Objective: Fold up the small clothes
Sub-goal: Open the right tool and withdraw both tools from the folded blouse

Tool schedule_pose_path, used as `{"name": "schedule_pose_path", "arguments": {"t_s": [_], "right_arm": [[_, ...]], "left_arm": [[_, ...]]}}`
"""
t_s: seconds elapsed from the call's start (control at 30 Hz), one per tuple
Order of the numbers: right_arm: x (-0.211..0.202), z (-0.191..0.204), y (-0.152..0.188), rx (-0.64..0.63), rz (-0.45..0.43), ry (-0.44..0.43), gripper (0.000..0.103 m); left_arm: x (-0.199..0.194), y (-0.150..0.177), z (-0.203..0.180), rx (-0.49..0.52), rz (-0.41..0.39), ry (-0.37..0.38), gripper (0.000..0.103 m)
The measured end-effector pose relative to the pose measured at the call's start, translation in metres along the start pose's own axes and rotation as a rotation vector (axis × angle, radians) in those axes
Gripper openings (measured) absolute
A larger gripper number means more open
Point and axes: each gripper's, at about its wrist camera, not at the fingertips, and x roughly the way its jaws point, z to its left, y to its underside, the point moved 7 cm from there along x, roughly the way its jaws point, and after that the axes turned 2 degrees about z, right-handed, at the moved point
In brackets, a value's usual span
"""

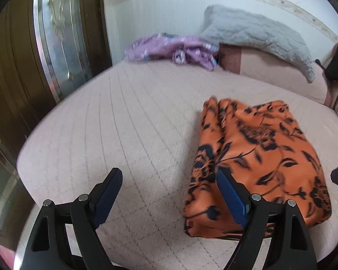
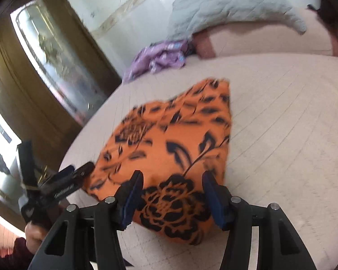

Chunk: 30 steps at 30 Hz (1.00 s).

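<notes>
- One bed [image 1: 124,123], covered in a pale pink quilted spread with faint grid lines; it carries everything below.
- One wardrobe [image 1: 22,78], dark brown wood with a mirrored door panel, standing just beside the bed's left edge.
- One grey quilted blanket [image 1: 254,33], bunched at the head end against the white wall.
- One folded orange cloth [image 1: 259,157] with a black flower print, lying flat on the near part of the bed, well apart from the items at the head end. It reads as a rough rectangle; its long axis runs from the near edge of the bed toward the head end. The far end shows a few loose pleats; the near end is a rounded fold.
- One purple garment [image 1: 173,50], crumpled in a heap at the far side of the bed, near the blanket.
- Two grippers, one per hand.
- Left gripper [image 1: 169,177]: jaws spread wide and holding nothing; the right-side blue pad sits over the cloth's left edge, whether touching I cannot tell.
- Right gripper [image 2: 172,181]: jaws spread apart, straddling the near end of the cloth above the big flower, not pinching it.
- Motion blur softens both views.
</notes>
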Motion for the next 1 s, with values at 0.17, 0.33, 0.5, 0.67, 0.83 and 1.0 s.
{"name": "schedule_pose_path", "arguments": {"t_s": [0.17, 0.33, 0.5, 0.67, 0.83, 1.0], "right_arm": [[0.019, 0.000, 0.021, -0.003, 0.129, 0.013, 0.034], [0.007, 0.004, 0.015, -0.001, 0.111, -0.011, 0.032], [-0.033, -0.005, -0.003, 0.045, 0.003, -0.014, 0.035], [-0.086, -0.005, -0.013, 0.023, -0.160, -0.020, 0.078], [-0.118, -0.020, -0.010, 0.056, -0.222, -0.037, 0.078], [-0.132, -0.021, -0.012, 0.067, -0.278, -0.078, 0.078]], "left_arm": [[0.025, 0.022, -0.030, 0.168, 0.123, -0.075, 0.086], [0.010, 0.006, -0.026, 0.142, 0.138, -0.088, 0.086], [-0.044, -0.021, -0.035, 0.143, 0.015, -0.073, 0.086], [-0.097, -0.052, -0.049, 0.144, -0.095, -0.066, 0.086], [-0.140, -0.068, -0.059, 0.130, -0.161, -0.057, 0.087], [-0.159, -0.076, -0.066, 0.124, -0.194, -0.053, 0.088]]}}
